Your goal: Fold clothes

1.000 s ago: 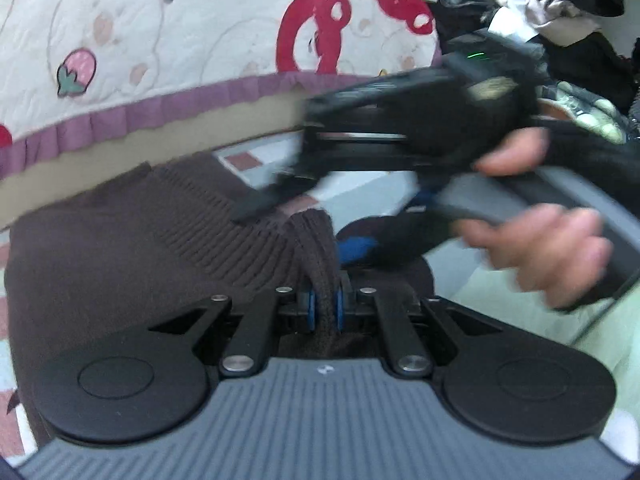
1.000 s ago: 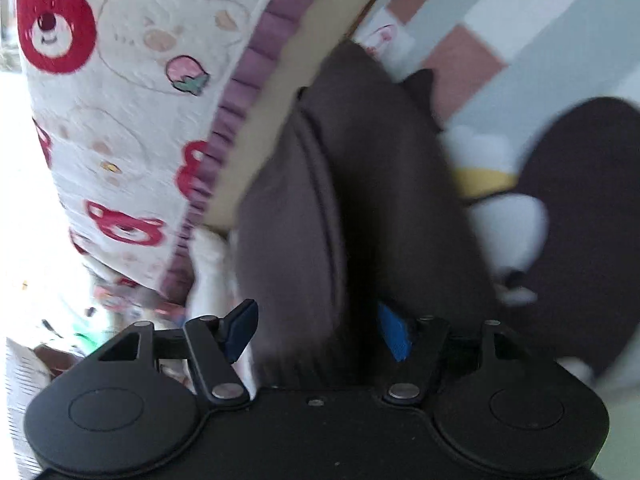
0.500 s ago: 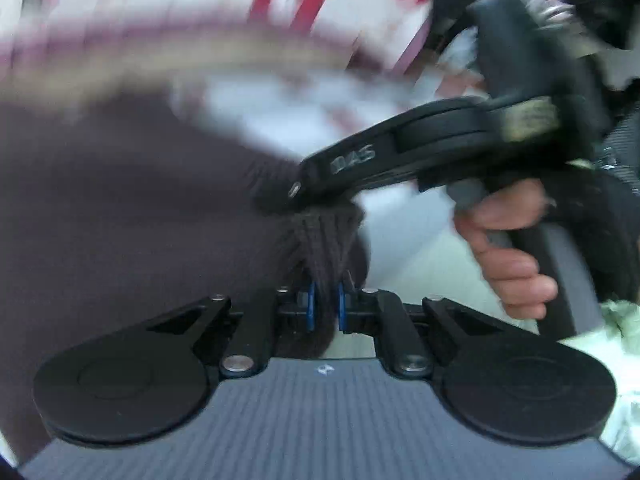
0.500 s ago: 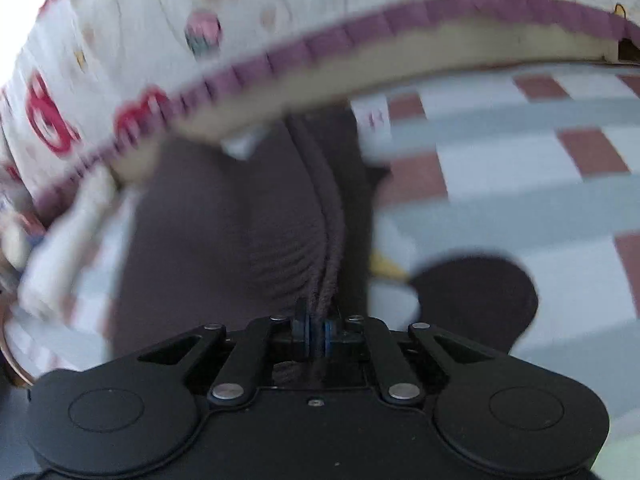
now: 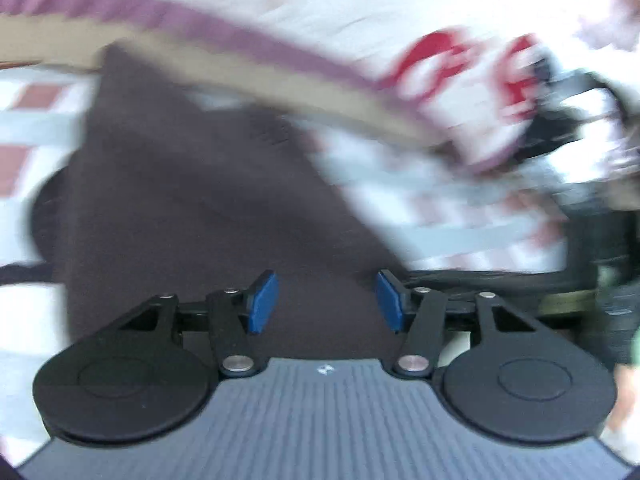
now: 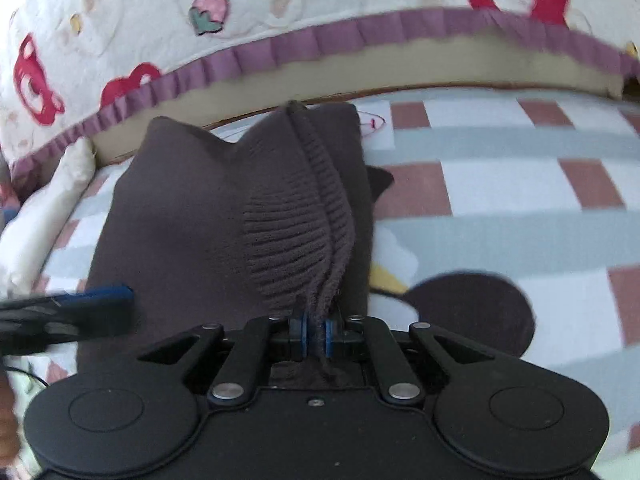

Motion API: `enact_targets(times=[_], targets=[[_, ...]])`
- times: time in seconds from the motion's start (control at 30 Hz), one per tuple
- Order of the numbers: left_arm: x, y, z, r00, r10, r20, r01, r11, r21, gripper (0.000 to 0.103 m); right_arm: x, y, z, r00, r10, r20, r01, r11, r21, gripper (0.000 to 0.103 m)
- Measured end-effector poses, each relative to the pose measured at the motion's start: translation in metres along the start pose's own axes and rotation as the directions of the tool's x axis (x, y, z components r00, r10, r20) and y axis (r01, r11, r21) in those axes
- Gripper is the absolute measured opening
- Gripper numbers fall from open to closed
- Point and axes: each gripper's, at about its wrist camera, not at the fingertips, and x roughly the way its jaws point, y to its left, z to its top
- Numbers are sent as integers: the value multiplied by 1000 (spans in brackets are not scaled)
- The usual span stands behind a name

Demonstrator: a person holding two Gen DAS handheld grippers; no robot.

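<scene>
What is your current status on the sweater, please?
Left gripper jaws opening, nothing pinched. Right gripper shut on the brown sweater at its ribbed hem. Sweater lies on the checked sheet. Nothing in the way.

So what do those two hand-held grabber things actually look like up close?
Both are black linkage frames with silver rivets, round black discs on each side and small blue pads. The left gripper has a ribbed grey body with a small white mark; the right gripper has a plain black body.

No readable text, labels, brands or numbers anywhere.
</scene>
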Motion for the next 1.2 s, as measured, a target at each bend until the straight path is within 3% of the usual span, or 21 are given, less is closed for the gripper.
enact_targets(times=[0.2,0.47,0.57,0.7,0.8,0.97,1.03,1.1,1.13,1.2], targets=[[12,1,-10,999,43,-30,-43,999,17,49,8,-1,-4,997,-28,-76,25,999,-36,15],[5,-1,-2,996,73,-53,-74,997,-14,49,9,2,-7,997,-36,-75,32,998,-45,16],[-20,-3,20,999,39,17,-39,998,40,51,9,4,-8,996,-37,-77,31,996,-82,16],[-35,20,56,984,104,143,-115,991,70,56,11,-1,-4,994,-16,-104,8,997,-74,16],[-2,47,61,991,135,2,-134,980,146,52,17,-7,8,985,19,-173,-30,998,-62,18],[9,54,42,992,103,69,-110,989,99,52,25,-25,39,954,110,-280,-113,994,5,34],[16,46,43,995,74,70,-84,986,143,56,17,-26,61,964,140,-228,-141,990,14,39],[17,44,40,997,45,68,-56,982,183,56,3,-28,85,975,199,-104,-194,979,57,44],[16,46,40,997,32,67,-43,983,181,56,-4,-29,98,974,225,-40,-222,972,75,51],[13,54,41,998,-6,64,-3,990,140,56,2,-26,120,966,258,16,-258,960,111,53]])
